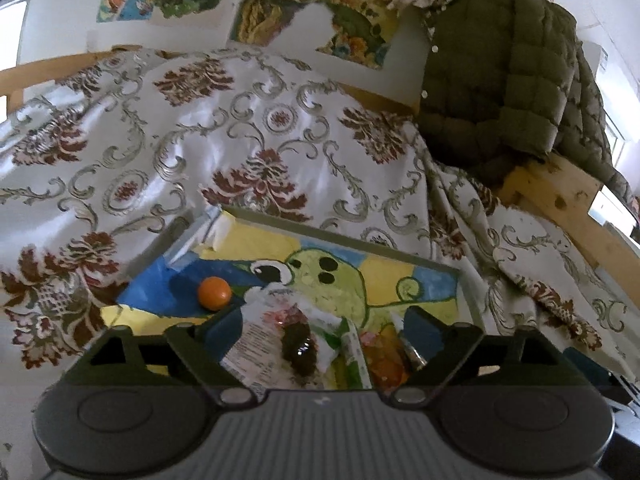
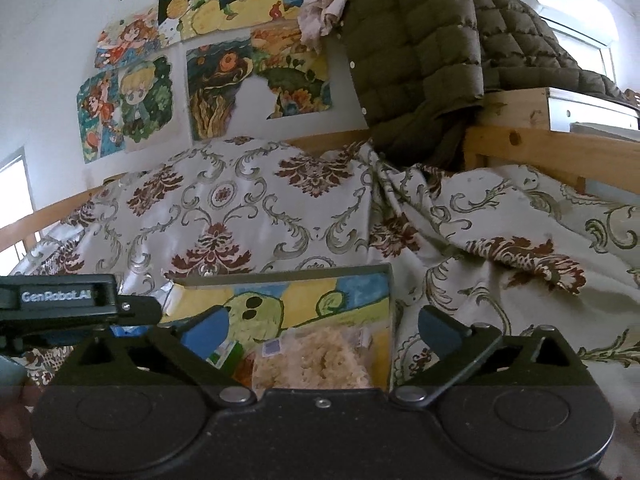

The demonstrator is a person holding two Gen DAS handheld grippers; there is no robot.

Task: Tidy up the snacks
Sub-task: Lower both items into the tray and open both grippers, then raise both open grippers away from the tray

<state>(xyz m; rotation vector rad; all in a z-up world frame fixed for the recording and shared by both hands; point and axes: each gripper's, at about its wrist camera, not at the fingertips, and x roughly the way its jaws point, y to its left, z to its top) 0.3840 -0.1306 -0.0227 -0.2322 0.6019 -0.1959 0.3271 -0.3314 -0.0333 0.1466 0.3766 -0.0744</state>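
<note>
Inside the tray's rim (image 1: pixel 344 236), both grippers (image 1: pixel 320 324) (image 2: pixel 320 326) gape over snack packets (image 1: pixel 280 344) beside an orange ball (image 1: pixel 214 294).

both wrist views look forward and slightly down along their own fingers, close above the painted tray (image 1: pixel 420 276) (image 2: pixel 304 300) at lower centre of the frame. both share the patterned bedspread (image 1: pixel 240 128) (image 2: pixel 260 208), the olive quilted jacket (image 1: pixel 500 72) (image 2: pixel 420 40) at upper right and the wall drawings (image 1: pixel 312 8) (image 2: pixel 224 80) along the top.
</note>
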